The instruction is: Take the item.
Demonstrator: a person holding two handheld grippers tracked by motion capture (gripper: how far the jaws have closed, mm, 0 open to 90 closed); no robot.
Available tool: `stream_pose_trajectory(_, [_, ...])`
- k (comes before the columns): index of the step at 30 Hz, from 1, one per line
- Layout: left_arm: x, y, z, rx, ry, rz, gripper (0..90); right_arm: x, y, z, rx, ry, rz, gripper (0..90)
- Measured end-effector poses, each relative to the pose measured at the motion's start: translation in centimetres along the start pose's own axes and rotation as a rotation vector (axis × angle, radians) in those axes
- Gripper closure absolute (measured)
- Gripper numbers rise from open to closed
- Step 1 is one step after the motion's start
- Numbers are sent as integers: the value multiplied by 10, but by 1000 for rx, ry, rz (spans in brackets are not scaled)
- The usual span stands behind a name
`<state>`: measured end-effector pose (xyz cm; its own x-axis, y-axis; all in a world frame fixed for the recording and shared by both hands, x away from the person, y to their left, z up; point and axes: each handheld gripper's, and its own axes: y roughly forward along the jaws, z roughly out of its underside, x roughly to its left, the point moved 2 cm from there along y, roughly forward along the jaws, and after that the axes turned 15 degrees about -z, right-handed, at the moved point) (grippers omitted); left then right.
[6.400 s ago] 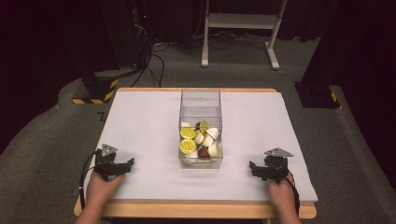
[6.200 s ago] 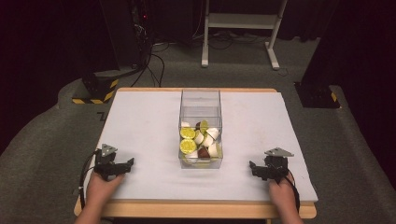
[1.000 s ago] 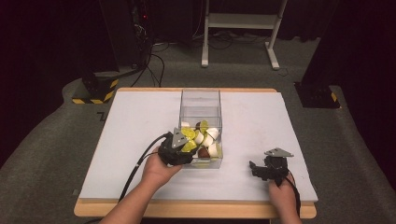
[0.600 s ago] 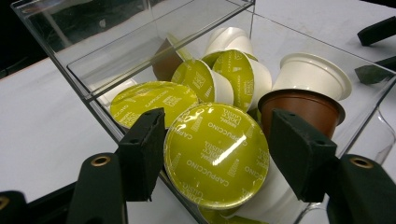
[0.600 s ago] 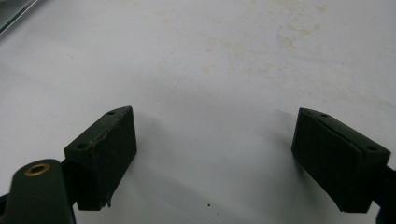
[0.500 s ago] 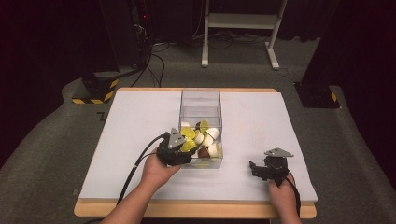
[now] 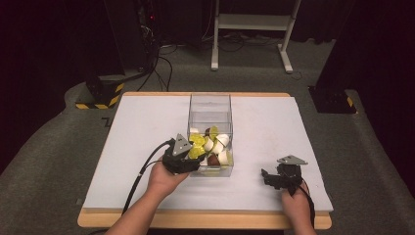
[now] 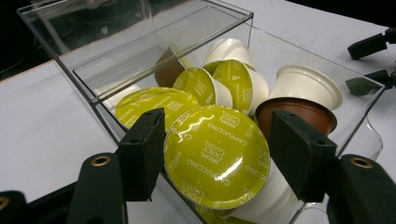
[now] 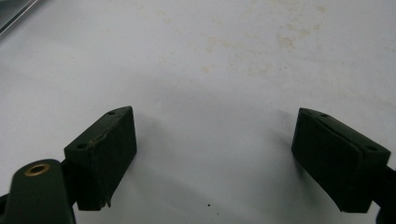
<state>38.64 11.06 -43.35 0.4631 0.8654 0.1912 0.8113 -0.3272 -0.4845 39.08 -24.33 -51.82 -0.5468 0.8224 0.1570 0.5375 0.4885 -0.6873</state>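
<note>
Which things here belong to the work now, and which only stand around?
In use:
- left gripper, open around a green-lidded coffee capsule
- clear plastic box of capsules

Standing around:
- right gripper, open on the white table
- white metal stand

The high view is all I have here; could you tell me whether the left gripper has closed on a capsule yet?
Observer: Not yet. In the left gripper view the left gripper is open, jaws either side of a green-lidded capsule with gaps on both sides.
Operator: Thank you. Can you read the lid?
Observer: It says Cappuccino.
Operator: And is the right gripper holding anything?
Observer: No. The right gripper is open over bare white table.
</note>
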Motion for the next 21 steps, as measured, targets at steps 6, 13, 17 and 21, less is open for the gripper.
stream_pose_trajectory(6, [3,-2,-1,-14,-22,9,376,0,0,0,0,0,0,140])
stream_pose_trajectory(13, [4,-3,-3,-22,-38,32,376,0,0,0,0,-1,1,140])
stream_pose_trajectory(17, [4,-4,-4,-34,-61,50,376,0,0,0,0,-1,1,140])
stream_pose_trajectory(21, [4,-4,-5,-44,-73,61,376,0,0,0,0,-1,1,140])
